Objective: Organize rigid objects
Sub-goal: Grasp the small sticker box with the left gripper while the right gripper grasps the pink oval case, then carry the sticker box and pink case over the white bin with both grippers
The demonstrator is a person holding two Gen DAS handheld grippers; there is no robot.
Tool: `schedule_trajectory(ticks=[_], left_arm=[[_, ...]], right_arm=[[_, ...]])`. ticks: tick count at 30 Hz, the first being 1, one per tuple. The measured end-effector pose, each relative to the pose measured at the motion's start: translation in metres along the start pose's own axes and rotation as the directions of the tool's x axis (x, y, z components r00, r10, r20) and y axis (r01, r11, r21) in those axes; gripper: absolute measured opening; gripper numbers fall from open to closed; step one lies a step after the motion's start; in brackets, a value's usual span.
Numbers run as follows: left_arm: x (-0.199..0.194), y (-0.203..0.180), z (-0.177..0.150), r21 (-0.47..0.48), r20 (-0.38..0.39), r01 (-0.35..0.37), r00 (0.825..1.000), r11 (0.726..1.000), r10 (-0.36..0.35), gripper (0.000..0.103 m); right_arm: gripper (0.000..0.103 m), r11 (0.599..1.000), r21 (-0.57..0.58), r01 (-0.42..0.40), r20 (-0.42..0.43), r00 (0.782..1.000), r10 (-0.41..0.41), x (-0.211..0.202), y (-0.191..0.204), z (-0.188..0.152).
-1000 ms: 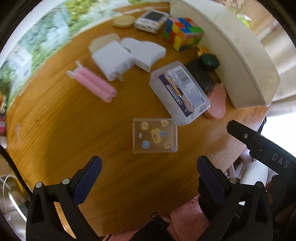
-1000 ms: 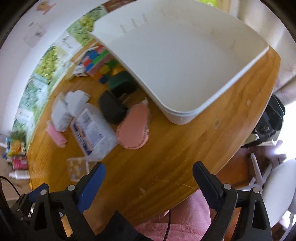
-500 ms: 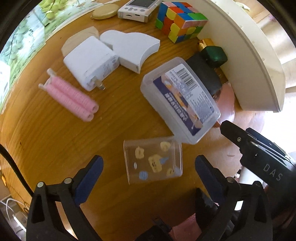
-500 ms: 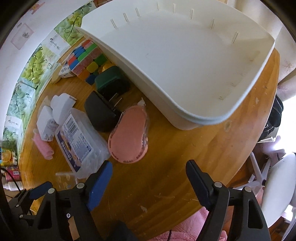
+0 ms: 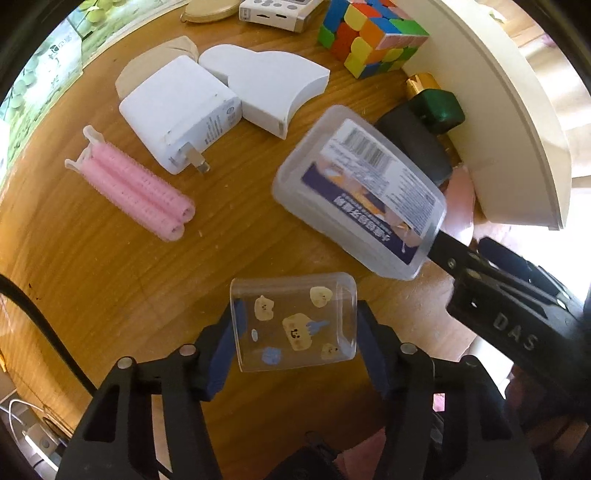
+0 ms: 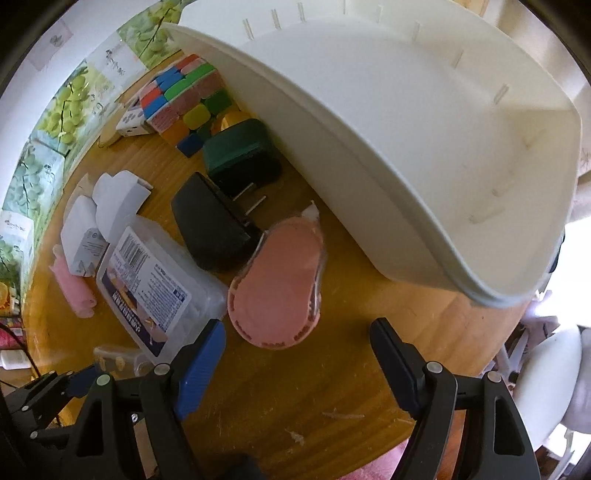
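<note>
A small clear box with cartoon stickers [image 5: 295, 325] lies on the wooden table. My left gripper [image 5: 297, 332] has closed its blue pads on both sides of it. My right gripper [image 6: 295, 354] is open and empty, just short of a pink oval comb in a clear wrapper [image 6: 277, 284]. Its left finger touches a frosted plastic box with a barcode label [image 6: 155, 288], also in the left wrist view [image 5: 362, 192]. The large white bin [image 6: 424, 147] stands behind the comb.
Near the bin lie a black charger [image 6: 210, 229], a green plug [image 6: 240, 155] and a colour cube [image 5: 369, 33]. A white charger [image 5: 181, 110], a white shaped block [image 5: 273, 85] and pink hair rollers [image 5: 136, 188] lie to the left. The table edge is close on the right.
My left gripper moved forward over the sticker box and closed on it. My right gripper moved forward and down toward the pink comb, staying open.
</note>
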State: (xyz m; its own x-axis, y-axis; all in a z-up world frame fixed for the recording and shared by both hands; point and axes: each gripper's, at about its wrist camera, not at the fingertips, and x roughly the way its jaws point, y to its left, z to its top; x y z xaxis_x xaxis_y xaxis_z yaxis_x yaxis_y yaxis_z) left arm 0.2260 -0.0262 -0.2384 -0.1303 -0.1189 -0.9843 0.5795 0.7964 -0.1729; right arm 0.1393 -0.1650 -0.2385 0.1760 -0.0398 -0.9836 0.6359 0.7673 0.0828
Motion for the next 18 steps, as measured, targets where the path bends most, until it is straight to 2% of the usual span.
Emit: schedule_trajectory(ticks=[8, 13, 18], left_arm=[[-0.009, 0.011, -0.007, -0.006, 0.011, 0.012, 1.0, 1.0, -0.012, 0.063], [-0.017, 0.016, -0.013, -0.019, 0.036, 0.011, 0.999, 1.0, -0.01, 0.063], [-0.044, 0.023, -0.032, -0.027, 0.094, 0.008, 0.996, 1.0, -0.006, 0.063]], right_arm=[[0.078, 0.997, -0.058, 0.047, 0.05, 0.998, -0.044, 0.004, 0.02, 0.008], [0.054, 0.994, -0.089, 0.065, 0.091, 0.994, -0.057, 0.003, 0.03, 0.013], [0.052, 0.994, -0.103, 0.047, 0.085, 0.996, -0.038, 0.003, 0.038, 0.015]])
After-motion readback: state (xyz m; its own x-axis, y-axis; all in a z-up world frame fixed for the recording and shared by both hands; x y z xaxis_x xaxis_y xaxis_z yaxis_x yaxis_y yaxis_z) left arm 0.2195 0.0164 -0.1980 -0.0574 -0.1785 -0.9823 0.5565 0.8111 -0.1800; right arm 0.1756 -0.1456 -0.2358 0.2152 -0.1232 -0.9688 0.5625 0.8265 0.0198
